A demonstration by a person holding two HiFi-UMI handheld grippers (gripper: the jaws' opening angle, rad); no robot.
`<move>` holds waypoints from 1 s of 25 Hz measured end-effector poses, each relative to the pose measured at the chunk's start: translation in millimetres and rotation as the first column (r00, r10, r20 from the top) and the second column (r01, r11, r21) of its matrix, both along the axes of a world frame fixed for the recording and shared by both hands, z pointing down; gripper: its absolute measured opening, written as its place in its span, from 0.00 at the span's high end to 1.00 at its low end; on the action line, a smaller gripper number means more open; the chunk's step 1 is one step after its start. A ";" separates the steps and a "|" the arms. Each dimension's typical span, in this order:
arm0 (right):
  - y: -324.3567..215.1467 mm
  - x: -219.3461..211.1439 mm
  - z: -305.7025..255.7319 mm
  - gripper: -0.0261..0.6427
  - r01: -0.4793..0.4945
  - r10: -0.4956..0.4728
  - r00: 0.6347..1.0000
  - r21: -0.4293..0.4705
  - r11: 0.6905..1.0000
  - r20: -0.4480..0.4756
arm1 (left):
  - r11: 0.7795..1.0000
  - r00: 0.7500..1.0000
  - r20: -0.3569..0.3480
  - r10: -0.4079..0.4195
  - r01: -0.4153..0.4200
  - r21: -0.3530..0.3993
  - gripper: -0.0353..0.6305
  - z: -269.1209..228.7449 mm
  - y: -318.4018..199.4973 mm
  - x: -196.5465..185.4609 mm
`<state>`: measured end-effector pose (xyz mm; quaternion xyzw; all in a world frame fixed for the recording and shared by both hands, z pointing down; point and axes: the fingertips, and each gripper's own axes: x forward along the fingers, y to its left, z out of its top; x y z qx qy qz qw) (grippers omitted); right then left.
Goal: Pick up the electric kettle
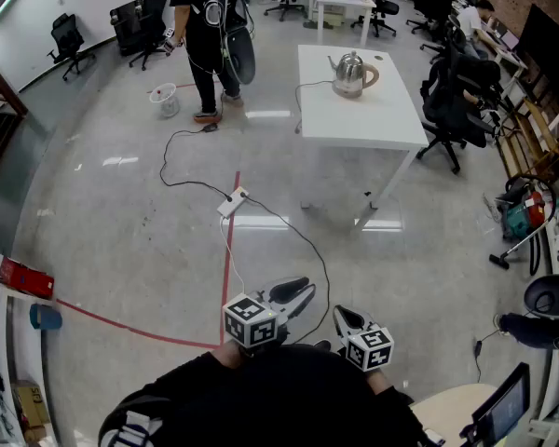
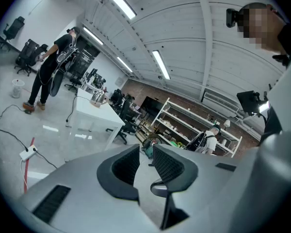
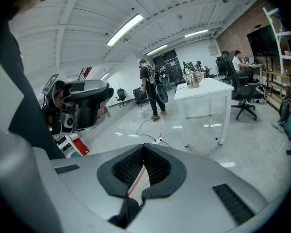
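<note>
The electric kettle (image 1: 352, 73), shiny metal with a brown handle, stands on a white table (image 1: 382, 119) far across the floor. It shows small in the left gripper view (image 2: 99, 97) and the right gripper view (image 3: 192, 78). Both grippers are held close to my body, well short of the table. My left gripper (image 1: 293, 293) (image 2: 145, 152) has a narrow gap between its pads and nothing in it. My right gripper (image 1: 347, 319) (image 3: 144, 149) is shut, its tips touching, and it is empty.
A person in black (image 1: 205, 35) stands left of the table beside a white bucket (image 1: 165, 99). A power strip (image 1: 232, 201) and cables lie on the floor between me and the table. Office chairs (image 1: 452, 101) crowd the table's right side.
</note>
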<state>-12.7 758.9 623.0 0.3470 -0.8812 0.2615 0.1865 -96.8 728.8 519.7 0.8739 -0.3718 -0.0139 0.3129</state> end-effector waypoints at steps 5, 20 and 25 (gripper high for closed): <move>1.6 -24.5 -4.0 0.94 0.000 0.000 1.000 0.005 1.000 0.007 | 1.000 1.000 0.009 0.005 -0.005 0.008 0.80 -5.5 1.8 -21.9; -16.8 -3.2 -4.6 0.94 -0.069 0.068 0.997 0.023 0.997 0.028 | 0.995 0.994 0.058 0.096 -0.098 0.034 0.80 -7.1 -15.6 7.9; -17.4 21.5 -8.5 0.94 -0.106 0.106 0.991 0.004 0.994 0.084 | 0.994 0.993 0.056 0.104 -0.106 0.030 0.80 -9.1 -15.0 31.1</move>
